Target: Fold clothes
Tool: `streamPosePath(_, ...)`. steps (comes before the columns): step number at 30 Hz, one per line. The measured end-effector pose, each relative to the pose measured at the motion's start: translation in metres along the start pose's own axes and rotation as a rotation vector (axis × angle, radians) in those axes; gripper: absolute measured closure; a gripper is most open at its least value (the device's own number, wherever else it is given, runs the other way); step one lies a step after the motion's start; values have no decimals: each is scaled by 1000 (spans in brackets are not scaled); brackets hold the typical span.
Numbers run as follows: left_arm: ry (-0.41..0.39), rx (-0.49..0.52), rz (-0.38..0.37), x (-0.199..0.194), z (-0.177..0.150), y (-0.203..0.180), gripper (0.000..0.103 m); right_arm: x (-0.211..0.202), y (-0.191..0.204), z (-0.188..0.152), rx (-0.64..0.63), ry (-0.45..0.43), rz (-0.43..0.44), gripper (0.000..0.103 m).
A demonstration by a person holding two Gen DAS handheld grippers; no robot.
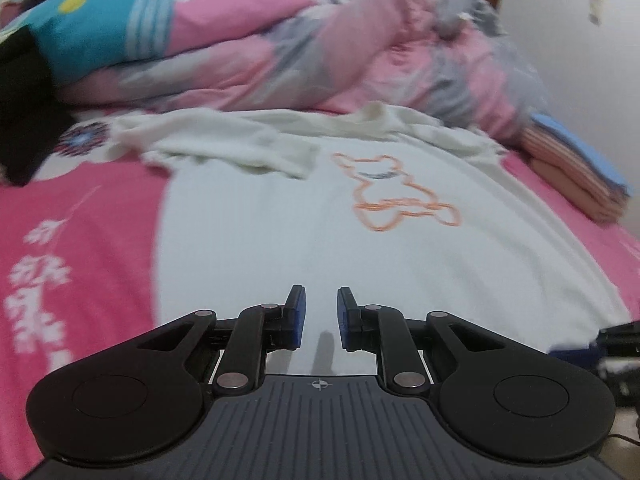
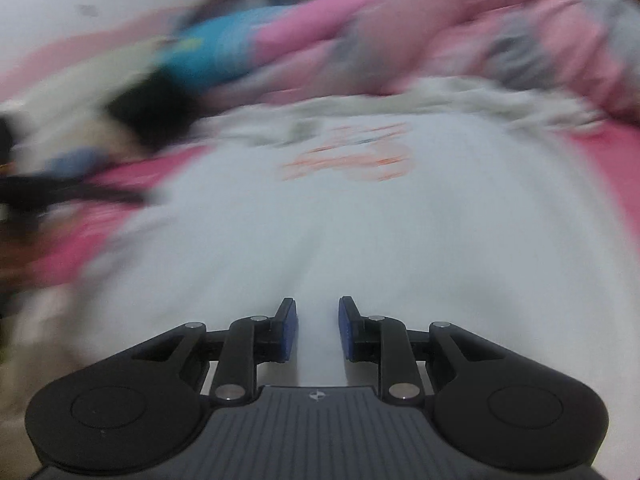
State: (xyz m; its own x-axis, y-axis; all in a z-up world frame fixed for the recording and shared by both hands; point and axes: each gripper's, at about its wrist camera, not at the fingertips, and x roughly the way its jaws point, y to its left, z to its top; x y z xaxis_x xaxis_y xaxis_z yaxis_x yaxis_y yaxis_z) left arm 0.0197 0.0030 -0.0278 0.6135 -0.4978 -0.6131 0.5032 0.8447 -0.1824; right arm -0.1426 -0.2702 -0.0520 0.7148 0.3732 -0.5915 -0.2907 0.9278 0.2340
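Note:
A white T-shirt [image 1: 280, 232] with an orange bear outline [image 1: 396, 196] lies spread on the pink bed sheet [image 1: 80, 240], its left sleeve folded in over the chest. My left gripper [image 1: 320, 300] hovers low over the shirt's near hem, open, nothing between its blue pads. The right wrist view is blurred by motion; the same shirt [image 2: 360, 240] fills it. My right gripper [image 2: 318, 310] is open above the hem, empty. The other gripper [image 2: 68, 192] shows as a dark blur at far left, and the right one [image 1: 620, 344] peeks in at the left view's right edge.
A bunched pink and grey quilt [image 1: 340, 48] lies along the far side of the bed, with a blue cushion [image 1: 92, 32] at the left. Folded striped and blue clothes [image 1: 576, 168] are stacked at the right. A dark item [image 1: 24, 112] sits at the left edge.

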Motion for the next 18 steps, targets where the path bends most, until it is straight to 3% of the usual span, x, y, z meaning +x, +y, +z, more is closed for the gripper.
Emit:
streamPosePath(2,4,28,-28,6,2,-13,86,-12,8,-5,-41,10,85,80)
streamPosePath(6,12,79,-89,19,8,-41,86,-18,-42,26,48,-118,-60,78)
streamPosePath(9,19,101,-139,33,14,-65,86,-1,-67,35,91,-124,-146,78)
streamPosePath(10,17,108,-152,38,15,-72,84,4,-64,31,75,-109,-131,78)
streamPosePath(13,6,122,-197,52,15,-90,80,13,-28,6,-52,-23,31,78)
streamPosePath(15,3,127,-225,62,16,-97,79,2,-19,8,-123,7,127,79)
streamPosePath(17,-1,129,-244,71,16,-103,79,-11,-37,25,-90,-12,158,79)
streamPosePath(18,-4,129,-249,76,16,-104,79,-16,-56,38,-45,-38,133,79)
